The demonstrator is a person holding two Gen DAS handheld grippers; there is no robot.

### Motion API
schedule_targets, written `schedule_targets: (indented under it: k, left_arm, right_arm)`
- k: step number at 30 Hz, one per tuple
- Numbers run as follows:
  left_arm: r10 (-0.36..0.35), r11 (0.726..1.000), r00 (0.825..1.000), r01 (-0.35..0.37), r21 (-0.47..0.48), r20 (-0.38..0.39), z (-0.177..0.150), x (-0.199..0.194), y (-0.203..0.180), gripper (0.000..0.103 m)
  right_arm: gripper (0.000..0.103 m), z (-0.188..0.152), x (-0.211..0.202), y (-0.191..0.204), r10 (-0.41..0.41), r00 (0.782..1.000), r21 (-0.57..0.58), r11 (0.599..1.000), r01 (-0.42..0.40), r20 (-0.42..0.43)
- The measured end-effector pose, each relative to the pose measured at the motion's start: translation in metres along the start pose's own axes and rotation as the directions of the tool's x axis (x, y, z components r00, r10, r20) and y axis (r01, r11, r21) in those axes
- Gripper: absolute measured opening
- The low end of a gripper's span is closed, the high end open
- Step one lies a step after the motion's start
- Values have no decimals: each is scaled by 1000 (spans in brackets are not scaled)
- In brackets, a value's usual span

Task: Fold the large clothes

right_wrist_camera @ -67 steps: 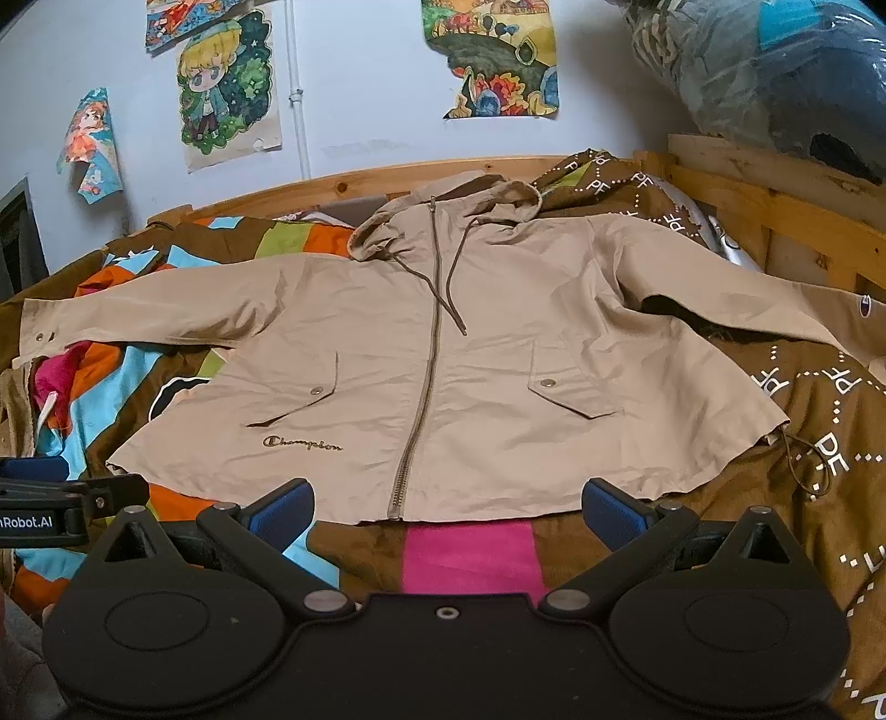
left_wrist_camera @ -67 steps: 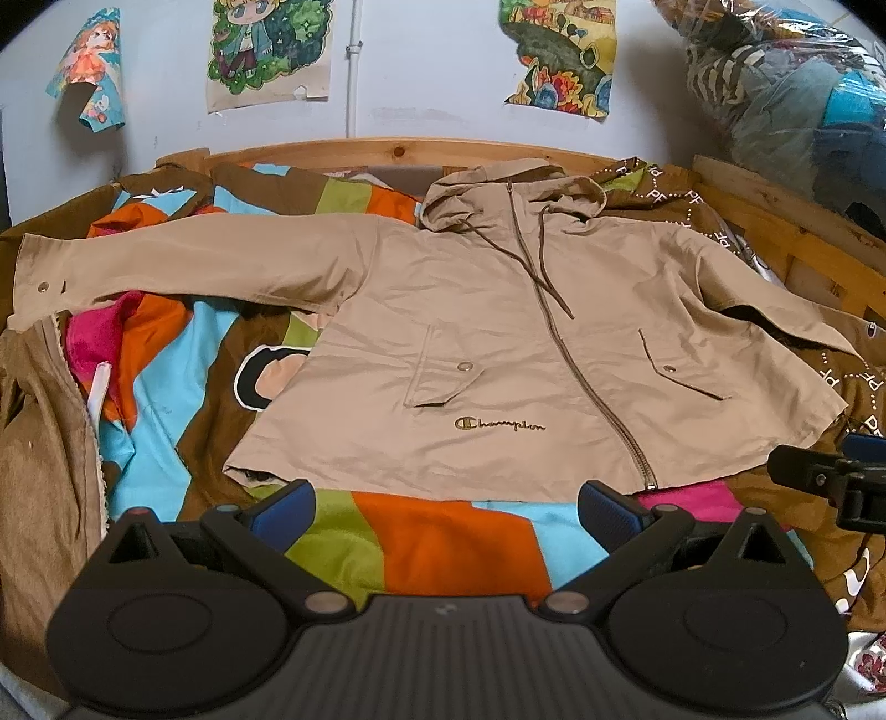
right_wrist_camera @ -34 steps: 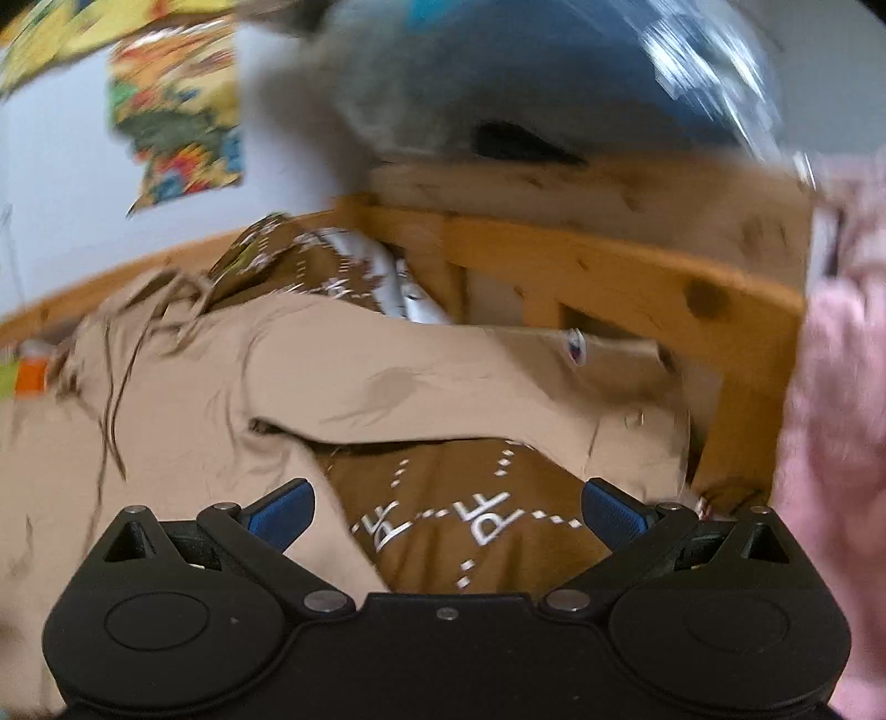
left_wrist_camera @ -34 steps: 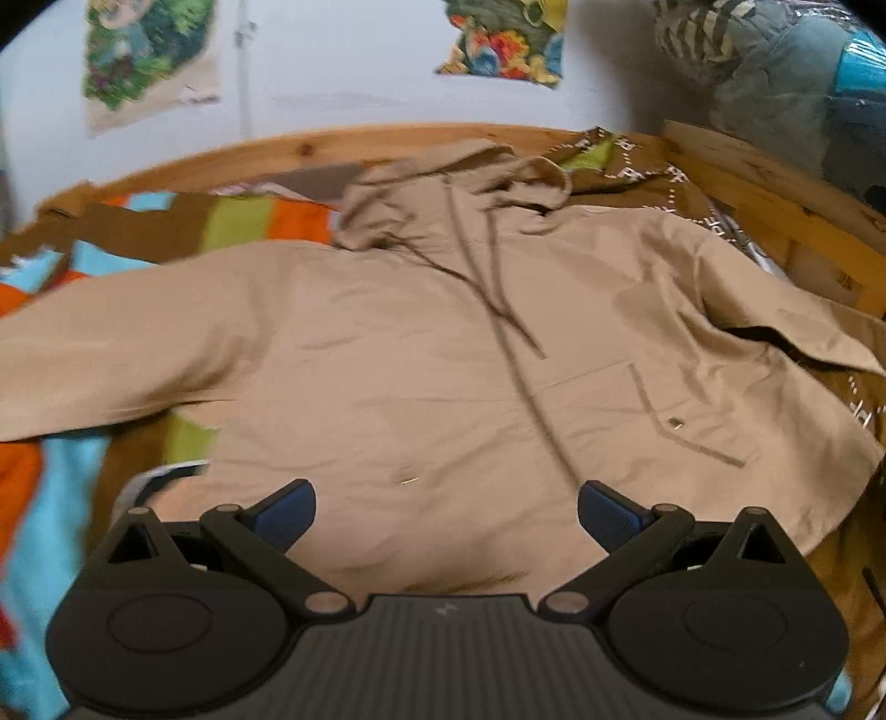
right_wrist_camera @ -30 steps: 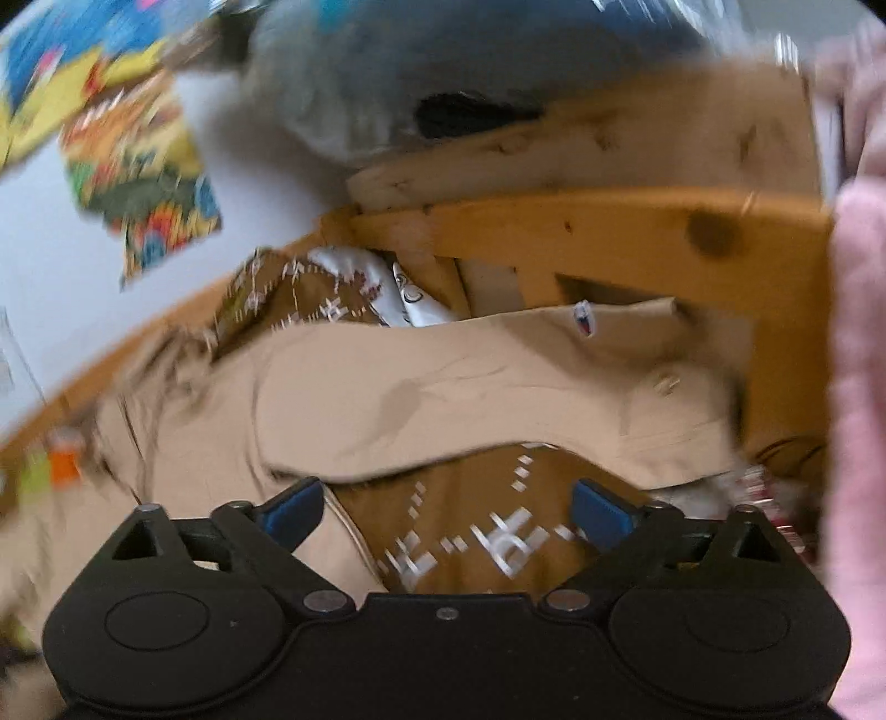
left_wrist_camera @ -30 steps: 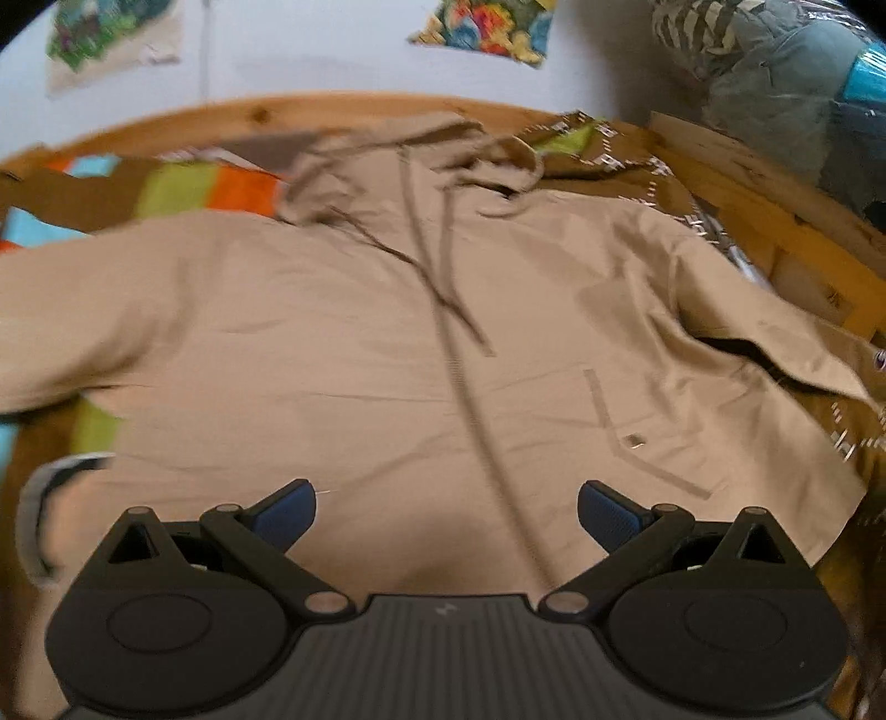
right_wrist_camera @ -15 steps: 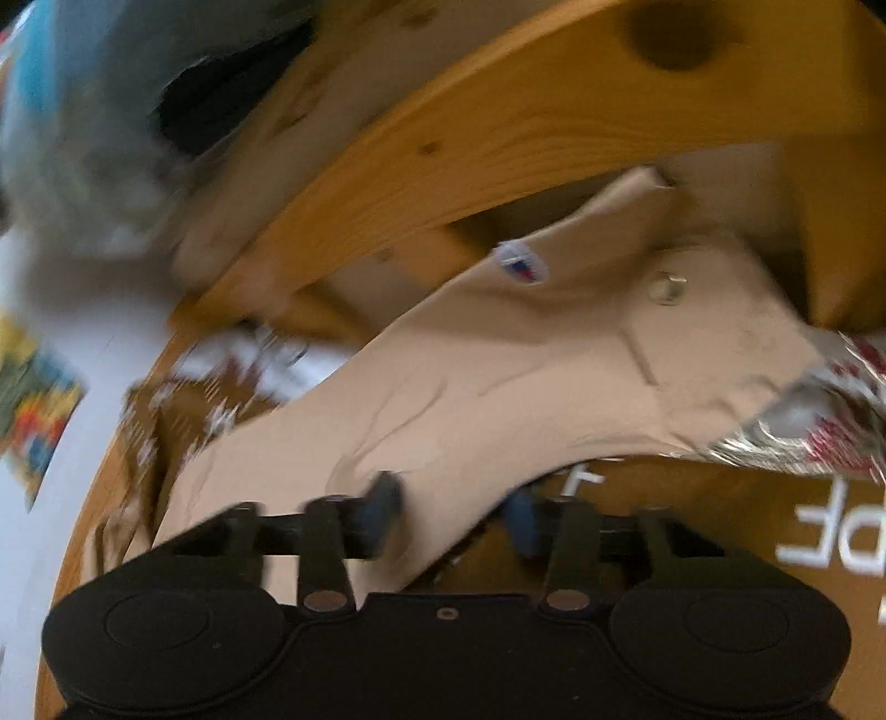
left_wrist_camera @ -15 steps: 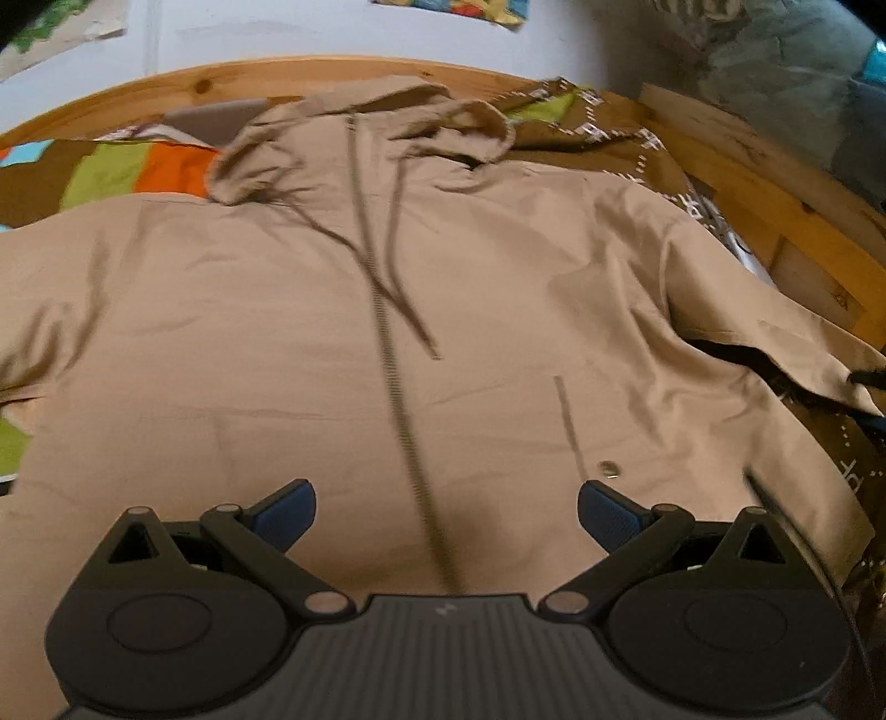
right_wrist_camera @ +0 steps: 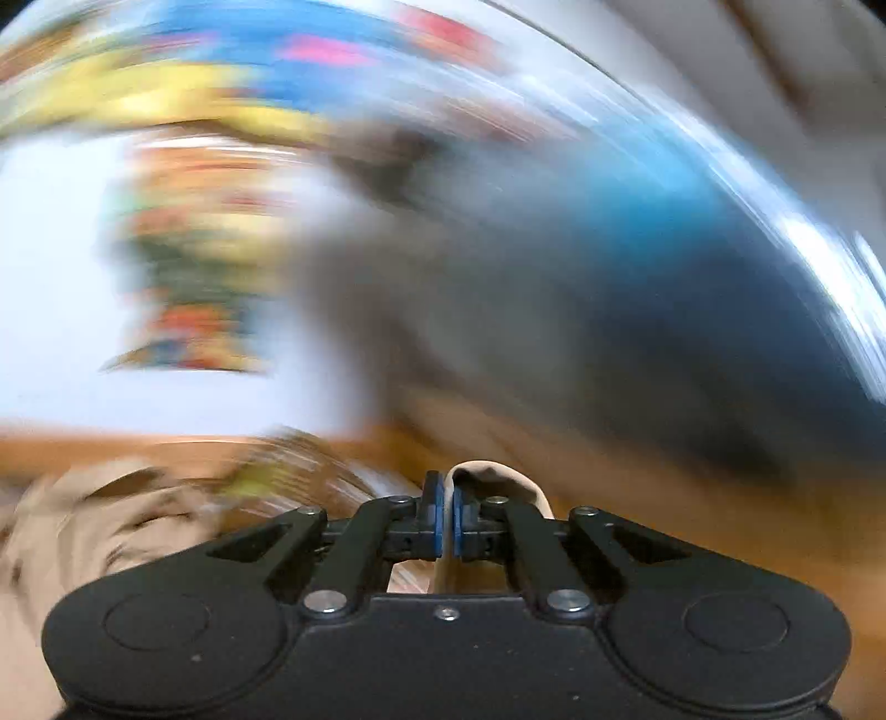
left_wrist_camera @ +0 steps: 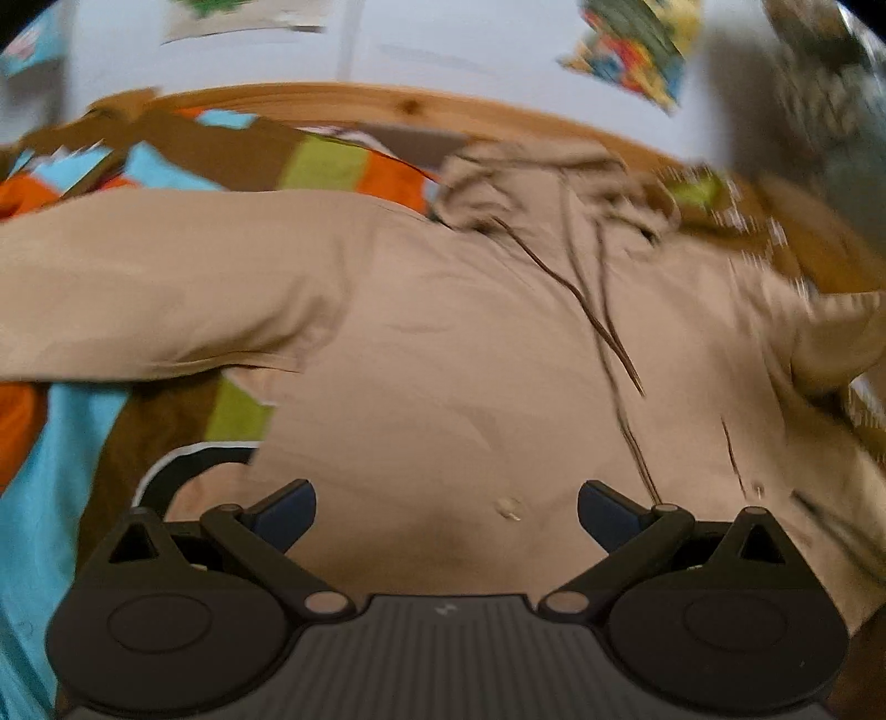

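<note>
While the left gripper (left_wrist_camera: 446,512) hovers with jaws spread above the tan hooded jacket (left_wrist_camera: 443,343) lying flat on the striped bedspread (left_wrist_camera: 66,443), the right gripper (right_wrist_camera: 446,523) pinches a fold of the jacket's fabric, its surroundings blurred.

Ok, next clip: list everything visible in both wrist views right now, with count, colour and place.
jacket: one, tan, hooded, spread front-up across the bed, zip closed.
sleeve end: one, tan, pinched in the right gripper.
drawstrings: two, dark brown, trailing from the hood down the chest.
bedspread: one, brown, blue, orange and green patches, under the jacket.
bed frame: one, pale wood, along the far edge.
posters: at least three, multicoloured, on the white wall, blurred.
bundle: blue-grey, upper right of the right view, too blurred to identify.
left gripper: black with blue pads, open, over the jacket's lower front.
right gripper: black with blue pads, shut on the sleeve end.
</note>
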State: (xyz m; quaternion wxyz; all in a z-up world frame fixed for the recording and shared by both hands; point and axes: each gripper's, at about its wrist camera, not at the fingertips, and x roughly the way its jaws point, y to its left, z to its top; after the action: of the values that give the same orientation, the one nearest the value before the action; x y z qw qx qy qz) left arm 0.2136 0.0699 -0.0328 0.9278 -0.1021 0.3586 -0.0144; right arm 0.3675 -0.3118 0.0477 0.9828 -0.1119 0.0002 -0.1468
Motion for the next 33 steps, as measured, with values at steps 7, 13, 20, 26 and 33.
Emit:
schedule_targets:
  k: [7, 13, 20, 26, 33]
  left_arm:
    - [-25, 988, 1000, 24, -153, -4, 6, 16, 48, 102]
    - [-44, 982, 999, 48, -181, 26, 4, 23, 69, 102]
    - [-106, 987, 991, 115, -112, 84, -1, 29, 57, 102]
    - [-205, 979, 974, 202, 41, 94, 17, 48, -5, 102]
    - [-415, 906, 908, 418, 68, -52, 48, 97, -120, 102]
  right_arm:
    - [2, -40, -40, 185, 518, 842, -702, 543, -460, -151]
    - [21, -116, -79, 216, 564, 720, -734, 269, -623, -405]
    - [69, -121, -108, 168, 580, 650, -524, 399, -752, -491]
    - [76, -121, -88, 96, 506, 724, -344, 650, -677, -469]
    - [75, -139, -56, 29, 332, 827, -299, 817, -493, -454]
